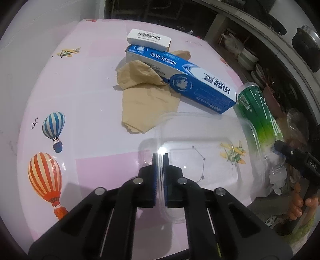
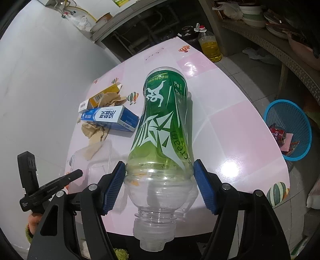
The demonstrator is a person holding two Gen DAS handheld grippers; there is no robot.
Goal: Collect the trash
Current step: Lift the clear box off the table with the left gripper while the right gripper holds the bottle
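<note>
My left gripper (image 1: 160, 158) is shut on the thin rim of a clear plastic container (image 1: 200, 160), which rests on the pink table (image 1: 90, 100). Beyond it lie crumpled brown paper (image 1: 144, 96), a blue toothpaste box (image 1: 180, 80) and a white barcode box (image 1: 149, 39). My right gripper (image 2: 159, 162) is shut on a green-labelled plastic bottle (image 2: 164, 120). Its blue pads (image 2: 114, 186) press on the bottle's shoulder, and the neck points toward the camera. The same bottle (image 1: 258, 112) appears at the right of the left wrist view.
A blue mesh basket (image 2: 288, 128) holding a red can stands on the floor right of the table. A yellow oil jug (image 2: 210, 46) stands beyond the far table edge. Shelves with bowls (image 2: 252, 16) run along the back right. A white wall (image 2: 40, 90) is on the left.
</note>
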